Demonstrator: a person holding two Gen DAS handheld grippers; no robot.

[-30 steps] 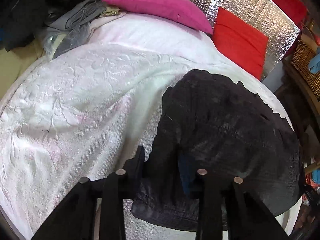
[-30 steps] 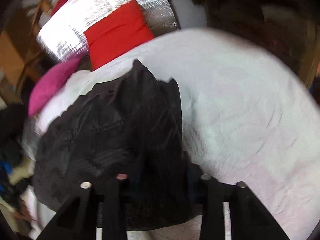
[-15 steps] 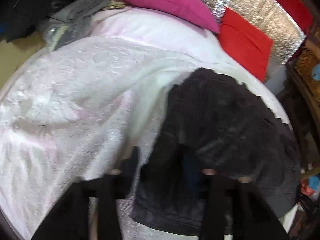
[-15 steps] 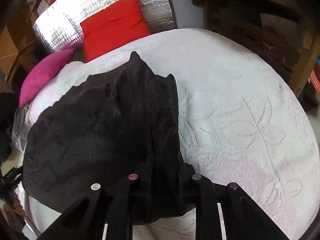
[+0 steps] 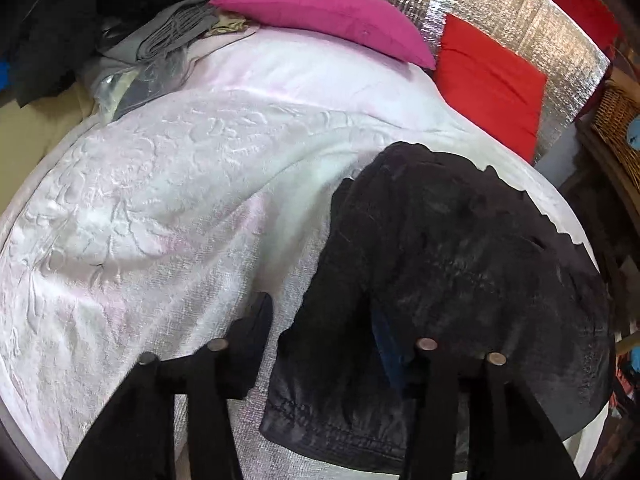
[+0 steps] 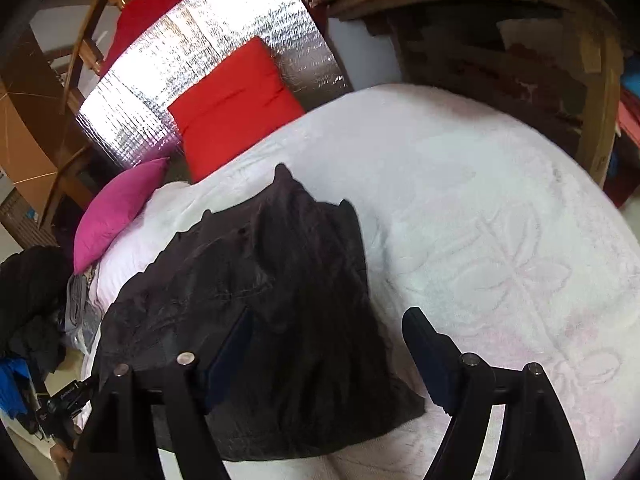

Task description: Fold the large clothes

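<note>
Lying in a rough folded bundle on the white embossed bedspread [image 6: 500,208], the black textured garment [image 6: 280,300] looks at least once doubled, though its edges sit uneven. The right gripper [image 6: 328,356] is opening wide, cloth between its fingers but not pinched. The left gripper [image 5: 320,340] is also opening, straddling the garment's near edge. Further folds and squaring likely remain.

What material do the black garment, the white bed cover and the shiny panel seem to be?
Black garment: probably matte woven cloth; a stitched hem shows. White bed cover: soft plush textile with embossed flower relief. Shiny panel: looks like quilted silver foil, reflecting light.
</note>
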